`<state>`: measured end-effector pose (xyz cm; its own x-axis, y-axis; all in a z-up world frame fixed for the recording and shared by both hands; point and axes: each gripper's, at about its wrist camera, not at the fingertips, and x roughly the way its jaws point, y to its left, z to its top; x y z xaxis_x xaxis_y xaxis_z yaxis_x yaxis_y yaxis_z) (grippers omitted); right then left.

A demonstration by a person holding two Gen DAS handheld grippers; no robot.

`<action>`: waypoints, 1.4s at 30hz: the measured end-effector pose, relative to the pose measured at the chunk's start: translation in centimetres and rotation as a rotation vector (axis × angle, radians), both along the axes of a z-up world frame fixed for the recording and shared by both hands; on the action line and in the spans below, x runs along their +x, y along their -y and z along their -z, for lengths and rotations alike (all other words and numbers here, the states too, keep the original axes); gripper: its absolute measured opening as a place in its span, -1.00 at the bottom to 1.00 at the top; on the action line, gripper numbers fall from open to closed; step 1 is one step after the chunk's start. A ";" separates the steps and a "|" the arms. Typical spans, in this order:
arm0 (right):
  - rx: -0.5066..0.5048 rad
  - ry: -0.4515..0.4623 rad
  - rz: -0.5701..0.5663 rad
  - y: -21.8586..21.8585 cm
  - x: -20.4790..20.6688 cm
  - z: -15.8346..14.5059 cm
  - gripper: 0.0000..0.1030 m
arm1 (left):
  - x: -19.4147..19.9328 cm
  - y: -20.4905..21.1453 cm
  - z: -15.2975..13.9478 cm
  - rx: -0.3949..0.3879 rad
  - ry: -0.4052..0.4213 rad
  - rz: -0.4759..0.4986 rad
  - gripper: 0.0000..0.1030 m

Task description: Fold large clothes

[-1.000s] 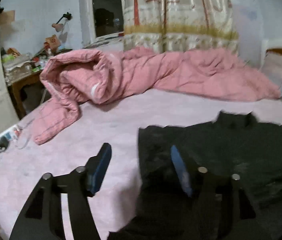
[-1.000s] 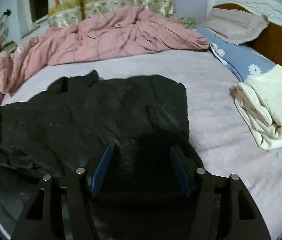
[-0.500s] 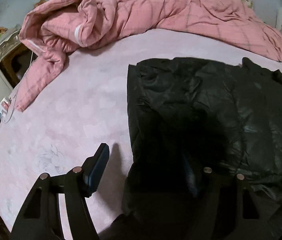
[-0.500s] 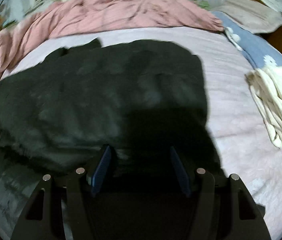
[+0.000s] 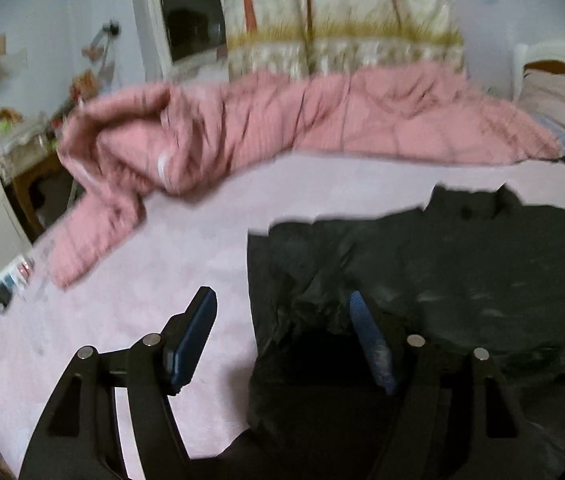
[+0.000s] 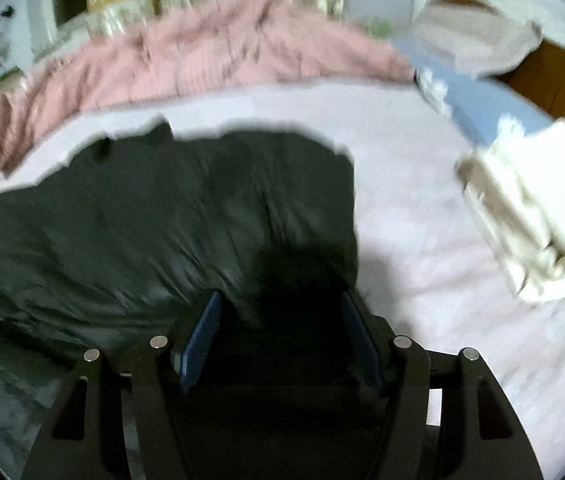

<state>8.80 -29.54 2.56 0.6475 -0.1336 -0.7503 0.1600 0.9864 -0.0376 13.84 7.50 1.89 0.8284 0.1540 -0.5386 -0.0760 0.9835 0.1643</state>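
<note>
A black padded jacket lies spread flat on the pink bed sheet, collar towards the far side. My left gripper is open over the jacket's left edge. Its left finger hangs above bare sheet and its right finger above black fabric. In the right wrist view the same jacket fills the left and middle. There my right gripper stands open low over the jacket's near right part, dark fabric in shadow between its fingers. Neither pair of pads visibly presses on cloth.
A rumpled pink quilt runs along the far side of the bed. A folded cream garment and a blue pillow lie at the right. A cluttered side table and a power strip are off the left edge.
Both grippers tipped down close over the jacket half a second ago and have tilted back up. The left gripper's jaws stand slightly wider. The jacket lies as before.
</note>
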 end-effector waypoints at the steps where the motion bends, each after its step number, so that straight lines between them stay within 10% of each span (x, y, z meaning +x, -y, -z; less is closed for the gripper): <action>1: 0.000 0.034 -0.004 -0.1 -0.5 -0.6 0.27 | -0.8 0.2 -0.5 0.001 0.028 0.006 0.37; 11: -0.001 0.411 -0.079 -3.1 -12.4 -3.4 0.72 | -11.1 2.2 -4.6 -0.062 0.241 0.148 0.99; 38: -0.026 0.417 -0.067 -5.5 -22.2 -1.3 1.00 | -22.8 1.7 -0.5 -0.192 0.227 0.119 0.99; 42: -0.091 0.416 -0.117 -6.6 -22.6 -1.3 1.00 | -22.8 2.3 -0.1 -0.249 0.165 0.267 0.99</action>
<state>-13.84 -22.90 3.86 0.9067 -0.0956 -0.4108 0.0678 0.9944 -0.0816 -8.95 5.24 2.00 0.9002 -0.1967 -0.3886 0.1819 0.9804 -0.0751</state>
